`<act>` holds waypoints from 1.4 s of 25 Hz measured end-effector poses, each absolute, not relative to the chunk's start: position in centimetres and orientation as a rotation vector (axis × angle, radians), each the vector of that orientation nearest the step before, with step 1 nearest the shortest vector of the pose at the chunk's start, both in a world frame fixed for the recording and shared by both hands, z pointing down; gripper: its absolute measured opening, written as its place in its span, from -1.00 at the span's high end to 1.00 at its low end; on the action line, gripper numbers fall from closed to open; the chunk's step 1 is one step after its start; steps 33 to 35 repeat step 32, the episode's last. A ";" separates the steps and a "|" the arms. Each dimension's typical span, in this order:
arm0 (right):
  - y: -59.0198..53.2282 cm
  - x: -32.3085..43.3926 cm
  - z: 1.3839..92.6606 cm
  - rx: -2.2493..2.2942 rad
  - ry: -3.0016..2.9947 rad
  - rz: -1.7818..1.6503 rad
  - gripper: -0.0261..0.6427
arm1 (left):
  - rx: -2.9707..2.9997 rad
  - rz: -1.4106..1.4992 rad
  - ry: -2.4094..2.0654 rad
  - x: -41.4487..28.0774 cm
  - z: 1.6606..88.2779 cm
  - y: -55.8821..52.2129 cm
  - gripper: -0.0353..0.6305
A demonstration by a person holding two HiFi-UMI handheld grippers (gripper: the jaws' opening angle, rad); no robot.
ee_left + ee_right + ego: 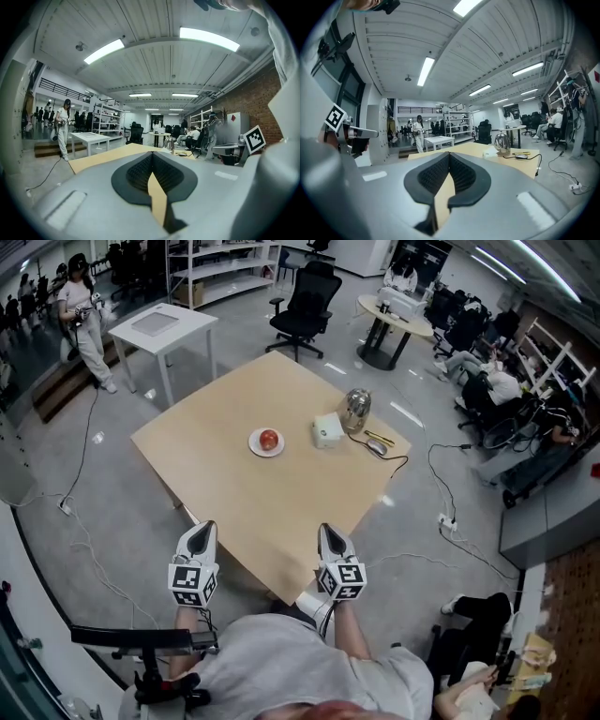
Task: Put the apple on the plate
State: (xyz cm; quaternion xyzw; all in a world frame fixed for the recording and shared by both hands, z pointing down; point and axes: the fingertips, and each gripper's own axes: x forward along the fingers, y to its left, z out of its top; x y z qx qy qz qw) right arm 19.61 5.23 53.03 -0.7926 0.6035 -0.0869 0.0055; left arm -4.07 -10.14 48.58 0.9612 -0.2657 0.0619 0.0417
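Note:
A red apple (269, 439) lies on a small white plate (254, 448) near the middle of the light wooden table (234, 502). Both grippers hover at the table's near edge, well short of the plate. My left gripper (207, 525) is at the near left corner, its jaws together with nothing between them (152, 155). My right gripper (324, 527) is level with it to the right, jaws also together and empty (449, 153). Neither gripper view shows the apple or the plate; the jaws hide them.
Right of the plate stand a white box (327, 429) and a shiny metal jug (355, 409), with a mouse on a black cable (378, 448) beyond. A black office chair (305, 306) and a white side table (164, 329) stand behind; a person (84, 320) stands far left.

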 end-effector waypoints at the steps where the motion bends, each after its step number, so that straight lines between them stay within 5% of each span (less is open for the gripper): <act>1: 5.2 19.4 53.0 -2.478 1.898 -0.271 0.90 | 2.943 0.190 -0.812 -4.0 48.6 -10.2 0.83; 35: 4.8 18.7 52.2 -2.451 1.909 -0.244 0.90 | 2.947 0.186 -0.820 -4.4 48.6 -10.4 0.83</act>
